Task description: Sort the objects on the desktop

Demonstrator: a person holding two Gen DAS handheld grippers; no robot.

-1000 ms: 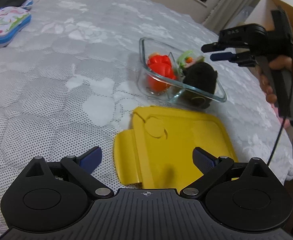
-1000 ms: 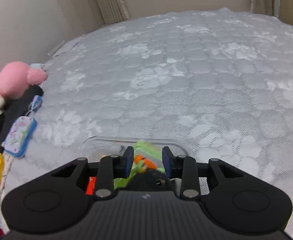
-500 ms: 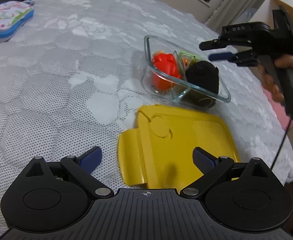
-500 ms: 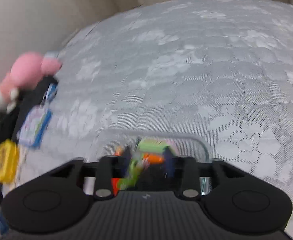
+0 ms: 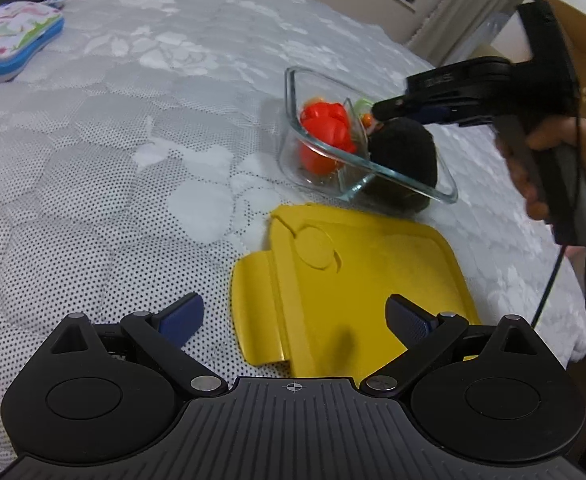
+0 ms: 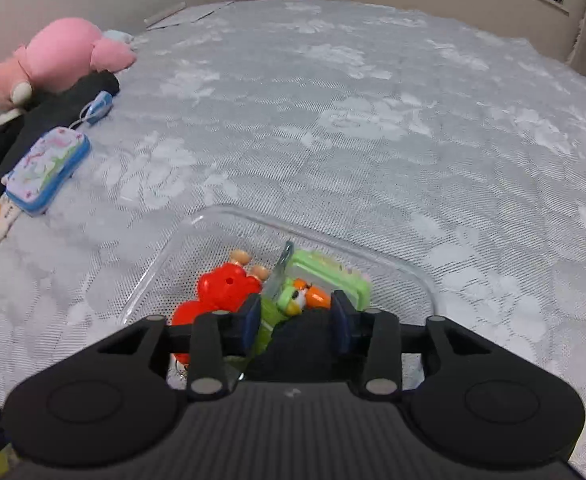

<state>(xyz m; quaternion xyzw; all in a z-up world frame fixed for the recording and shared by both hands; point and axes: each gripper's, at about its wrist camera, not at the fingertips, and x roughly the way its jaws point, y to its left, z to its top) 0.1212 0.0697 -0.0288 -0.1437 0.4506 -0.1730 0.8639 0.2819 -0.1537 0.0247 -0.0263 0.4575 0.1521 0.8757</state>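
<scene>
A glass container (image 5: 373,168) with 2 compartments sits on a grey quilted bedspread (image 5: 133,120), its yellow lid (image 5: 365,280) lying flat just beside it. One side holds a red toy (image 5: 325,136); the other holds a black fuzzy ball (image 5: 405,156) and green and orange toys (image 6: 305,296). The right tongs (image 6: 295,322), gripped by a person's hand (image 5: 549,160), hover over the black ball — jaws partly apart and closing, pads not seen pressing on anything. The left tongs (image 5: 293,316) hang above the near edge of the lid, jaws spread wide and holding nothing. Farther off lie a blue-edged pouch (image 6: 49,170) and a pink plush toy (image 6: 61,56).
</scene>
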